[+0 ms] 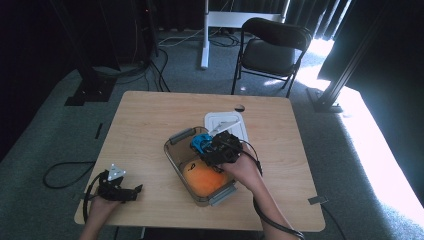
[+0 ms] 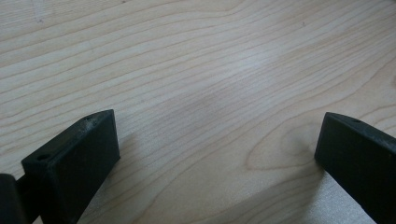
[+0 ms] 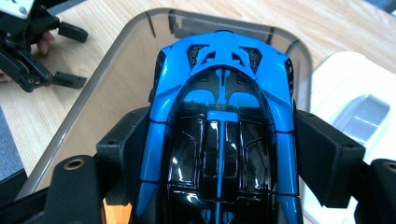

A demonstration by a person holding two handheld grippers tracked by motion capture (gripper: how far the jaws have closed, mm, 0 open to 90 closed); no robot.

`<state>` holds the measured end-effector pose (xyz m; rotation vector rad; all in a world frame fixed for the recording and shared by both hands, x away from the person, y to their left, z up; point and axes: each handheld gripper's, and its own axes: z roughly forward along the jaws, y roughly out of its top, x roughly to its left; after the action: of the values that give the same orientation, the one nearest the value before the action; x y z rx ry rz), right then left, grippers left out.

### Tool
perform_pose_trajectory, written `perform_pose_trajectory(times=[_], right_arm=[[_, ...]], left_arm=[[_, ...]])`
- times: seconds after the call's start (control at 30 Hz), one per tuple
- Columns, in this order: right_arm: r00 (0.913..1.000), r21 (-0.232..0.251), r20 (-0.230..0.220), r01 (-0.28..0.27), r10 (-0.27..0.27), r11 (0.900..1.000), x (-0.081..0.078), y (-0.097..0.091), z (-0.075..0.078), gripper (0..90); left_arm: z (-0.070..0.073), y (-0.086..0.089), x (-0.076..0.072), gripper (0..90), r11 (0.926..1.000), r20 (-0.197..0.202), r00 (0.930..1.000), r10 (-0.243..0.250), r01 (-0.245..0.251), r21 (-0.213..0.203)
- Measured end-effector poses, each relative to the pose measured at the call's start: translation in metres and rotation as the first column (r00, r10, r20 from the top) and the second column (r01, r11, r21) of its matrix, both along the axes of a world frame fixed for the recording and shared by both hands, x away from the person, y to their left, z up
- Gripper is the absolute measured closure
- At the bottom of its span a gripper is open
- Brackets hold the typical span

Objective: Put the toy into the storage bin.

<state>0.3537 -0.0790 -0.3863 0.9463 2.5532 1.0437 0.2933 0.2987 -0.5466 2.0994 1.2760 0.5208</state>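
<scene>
On the wooden desk [image 1: 150, 120], the right claw [image 3: 219, 154] clamps a blue toy car [image 3: 224, 107] over the clear container [image 1: 176, 162], where it could snag the rim toward 12 o'clock, while the left claw [image 2: 215, 154] rests wide open and empty.

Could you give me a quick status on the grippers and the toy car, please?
Right gripper shut on blue toy car, over clear container. Left gripper open, idle. Orange ball already inside.

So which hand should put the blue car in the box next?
The right. Its right gripper already clamps the blue toy car over the clear box. The left gripper rests open on the table, well away.
</scene>
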Motion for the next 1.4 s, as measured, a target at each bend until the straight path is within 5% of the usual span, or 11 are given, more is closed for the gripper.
perform_pose_trajectory(times=[0.6,1.0,1.4], right_arm=[[0.9966,-0.043,-0.082,0.005,-0.009,0.9991,0.010,0.014,-0.030,24.7],[0.9935,-0.067,-0.114,-0.004,-0.004,0.9977,0.013,0.018,-0.033,23.9],[0.9959,0.012,-0.089,0.017,-0.016,0.9998,0.011,0.006,-0.022,20.7]], left_arm=[[0.000,0.000,0.000,0.2,1.0000,0.001,1.0000,-0.001,0.001,0.000],[0.000,0.000,0.000,0.2,1.0000,0.001,1.0000,-0.002,0.002,0.000],[0.000,0.000,0.000,0.1,1.0000,0.001,1.0000,-0.003,0.003,0.000]])
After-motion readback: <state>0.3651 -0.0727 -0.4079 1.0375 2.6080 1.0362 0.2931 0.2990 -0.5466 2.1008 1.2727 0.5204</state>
